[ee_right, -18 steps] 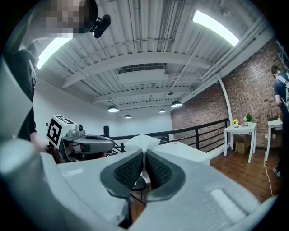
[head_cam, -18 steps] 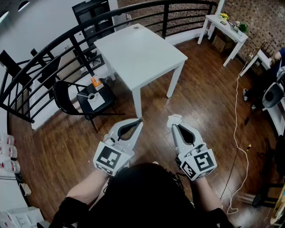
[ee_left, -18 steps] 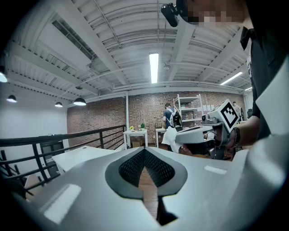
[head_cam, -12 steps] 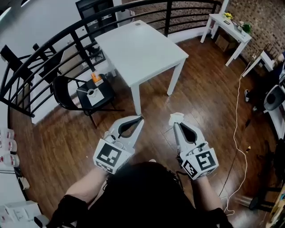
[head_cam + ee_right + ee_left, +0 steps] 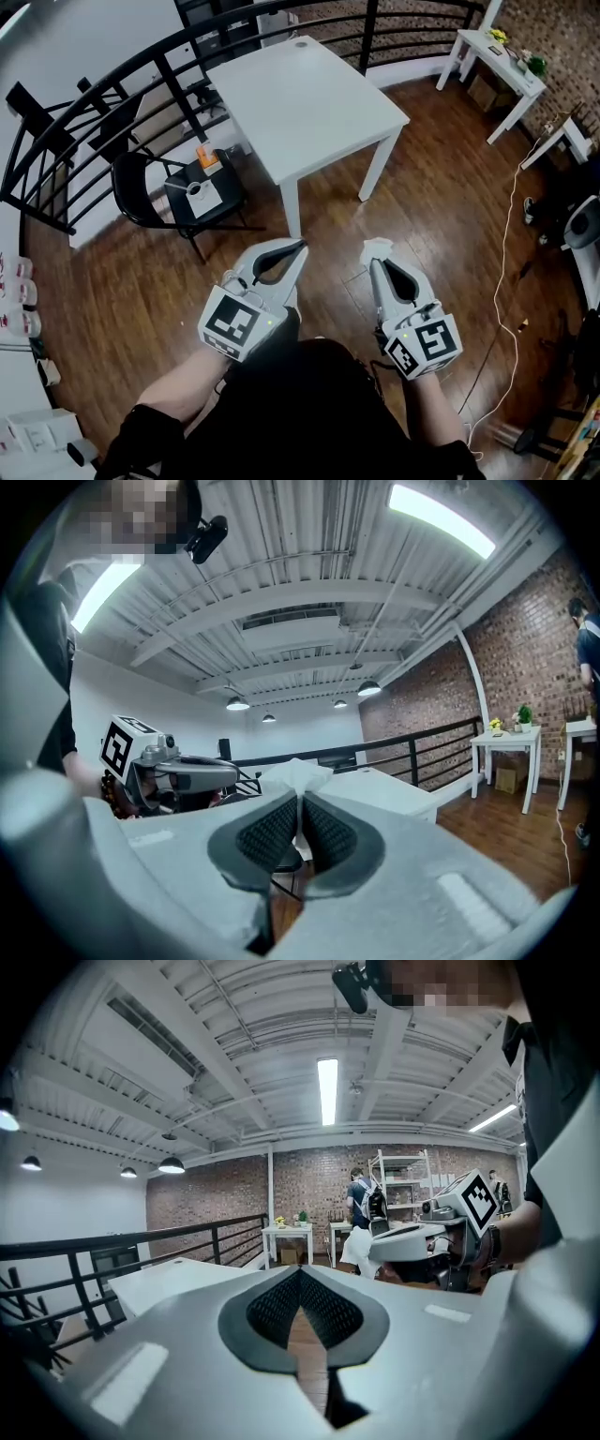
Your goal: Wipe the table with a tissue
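Observation:
A white square table [image 5: 309, 103] stands ahead of me on the wooden floor, its top bare. My right gripper [image 5: 374, 255] is shut on a white tissue [image 5: 377, 248] that sticks out past its tips; the tissue [image 5: 294, 773] shows above the pinched jaws in the right gripper view. My left gripper [image 5: 302, 247] is shut with nothing in it, its tips touching. Both grippers hover side by side over the floor, short of the table's near corner. The table [image 5: 178, 1277] appears low left in the left gripper view, with the right gripper [image 5: 361, 1252] at the right.
A black folding chair [image 5: 178, 202] with a cup and small items stands left of the table beside a curved black railing [image 5: 103, 84]. Another white table [image 5: 495, 56] with plants sits at the far right. A white cable [image 5: 506, 281] trails across the floor on the right.
The view has shifted slightly, with the table now a bit nearer and more to the right. Both grippers keep the same pose and spacing, the tissue still pinched in the right one.

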Tool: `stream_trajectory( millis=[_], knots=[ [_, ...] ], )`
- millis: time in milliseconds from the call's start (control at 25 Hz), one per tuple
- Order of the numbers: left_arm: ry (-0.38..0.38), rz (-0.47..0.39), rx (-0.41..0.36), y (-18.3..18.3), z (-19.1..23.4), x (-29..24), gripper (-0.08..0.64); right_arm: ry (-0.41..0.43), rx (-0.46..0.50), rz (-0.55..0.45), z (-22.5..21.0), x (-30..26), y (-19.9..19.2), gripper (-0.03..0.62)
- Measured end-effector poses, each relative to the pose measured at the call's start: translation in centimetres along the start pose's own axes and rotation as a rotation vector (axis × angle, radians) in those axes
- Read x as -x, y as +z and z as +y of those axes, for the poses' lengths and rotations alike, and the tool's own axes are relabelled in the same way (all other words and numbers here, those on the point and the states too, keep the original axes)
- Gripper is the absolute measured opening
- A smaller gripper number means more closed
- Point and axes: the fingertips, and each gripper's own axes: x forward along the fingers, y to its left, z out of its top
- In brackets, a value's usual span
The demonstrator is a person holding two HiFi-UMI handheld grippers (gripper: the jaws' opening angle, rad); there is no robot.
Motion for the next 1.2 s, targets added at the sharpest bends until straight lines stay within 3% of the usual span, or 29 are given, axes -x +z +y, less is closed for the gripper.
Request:
stream_trajectory(
  millis=[200,560,760,1200],
  knots=[
    [-0.009,-0.011,0.023,-0.3,3.6,-2.8,0.015,-0.016,0.002,0.024,-2.0,-3.8,0.3,0.006],
    [-0.062,-0.026,0.068,-1.2,15.3,-7.4,0.015,-0.054,0.033,0.067,-3.0,-15.7,2.4,0.006],
    [-0.087,-0.003,0.074,-0.9,19.3,-10.3,0.015,-0.075,0.057,0.125,-4.7,-19.8,3.0,0.006],
    [-0.022,0.035,0.108,-2.3,25.4,-14.2,0.015,-0.004,0.059,0.165,-8.1,-27.6,2.8,0.006]
  ],
)
